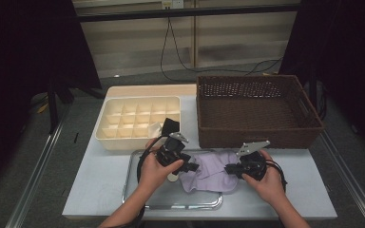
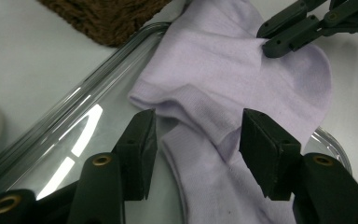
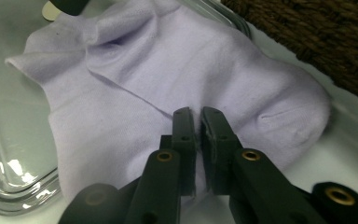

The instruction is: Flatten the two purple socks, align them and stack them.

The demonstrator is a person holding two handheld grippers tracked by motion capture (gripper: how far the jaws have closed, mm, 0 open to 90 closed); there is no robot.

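Right gripper (image 3: 198, 116) first: its two black jaws are pressed almost together, only a sliver between them, and they sit down on the lavender sock (image 3: 177, 88). A thin bit of the fabric looks pinched there, though I cannot be sure it is truly caught. The right hand (image 1: 265, 183) holds it at the sock's right end, where the cloth spills over the right rim of the tray (image 1: 138, 202).

Over to the left gripper (image 2: 196, 140): jaws spread wide apart, released, hovering either side of a fold in the sock's near part, with nothing between them squeezed. The left hand (image 1: 154, 171) carries it above the middle of the tray. In the left gripper view the other gripper's tips rest against the sock's far edge.

The sock itself lies rumpled, one layer folded over another, on the right half of the clear tray, which sits at the near edge of the white table (image 1: 95, 185). Behind the tray, toward the far left, a cream divided organizer (image 1: 138, 118) stands with its small compartments. Beside it, at the far right of the table, is a dark woven basket (image 1: 259, 107), just beyond the tray's corner.
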